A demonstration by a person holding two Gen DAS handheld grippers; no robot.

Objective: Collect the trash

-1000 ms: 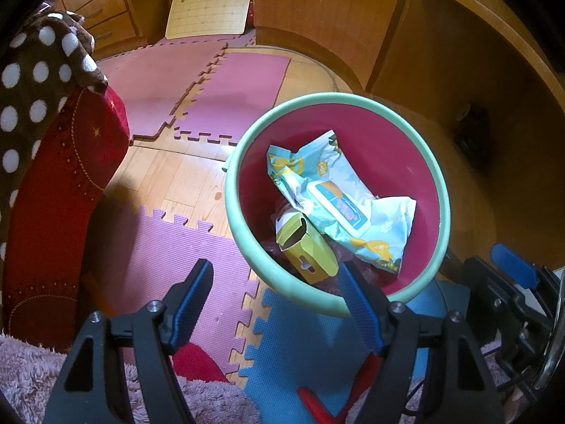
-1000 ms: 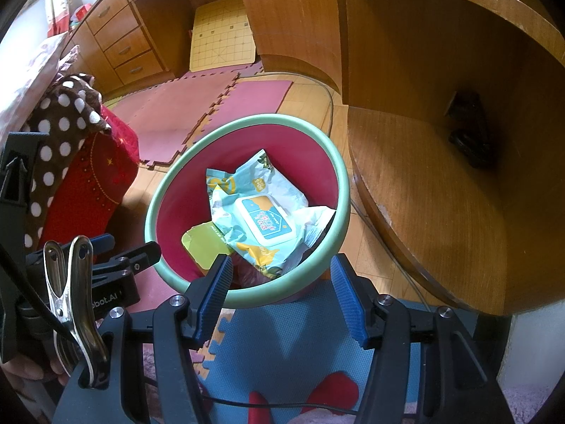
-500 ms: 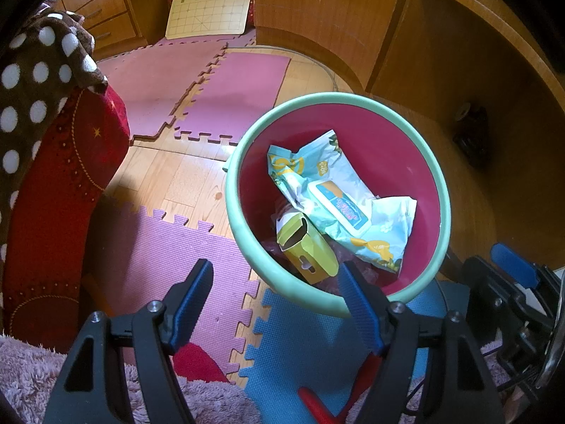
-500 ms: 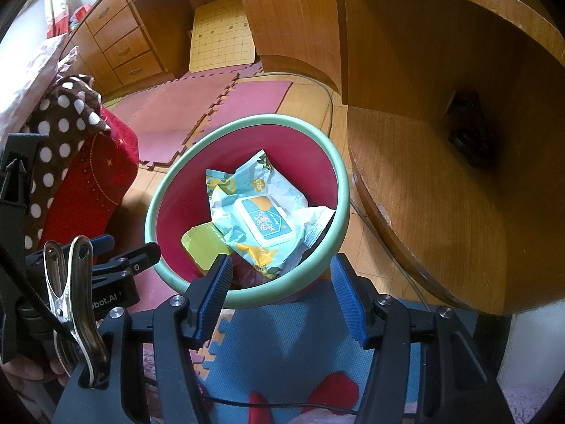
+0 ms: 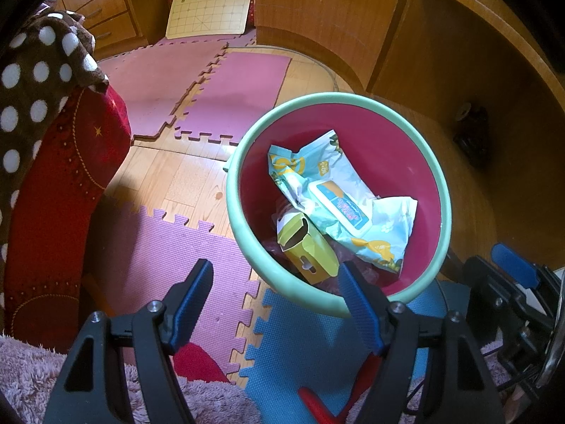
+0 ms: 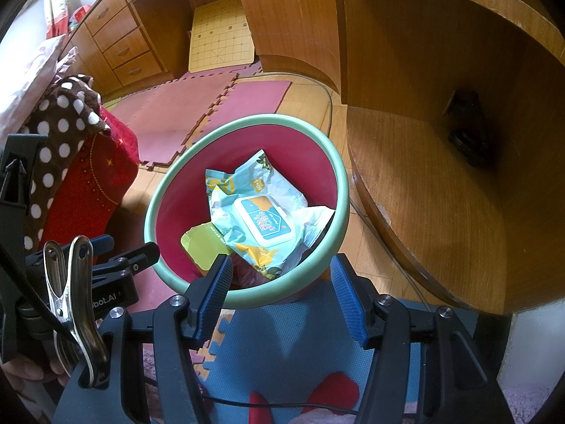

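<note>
Standing on the floor between the two grippers and the wooden desk [image 6: 423, 190] is a round bin [image 5: 445, 208] with a mint-green rim and a dark pink inside. In the bin lies a crumpled light blue wet-wipes pack [image 5: 339, 205] with a white and blue lid, and at its near left side a small yellow-green carton [image 5: 307, 251] leans against the wall of the bin. Some pink wrapping is under them, but it is too much hidden to name.

The left gripper [image 5: 275, 304] hangs above the near left edge of the bin; its jaws are spread apart and nothing is between them. The right gripper [image 6: 280, 296] hangs above the near rim, also with its jaws apart and empty.

Foam puzzle mats [image 5: 169, 258] in pink, purple and blue cover parts of the wooden floor. At the left a red cushion [image 5: 63, 190] stands, with a brown cloth with white dots [image 5: 31, 70] over it.
</note>
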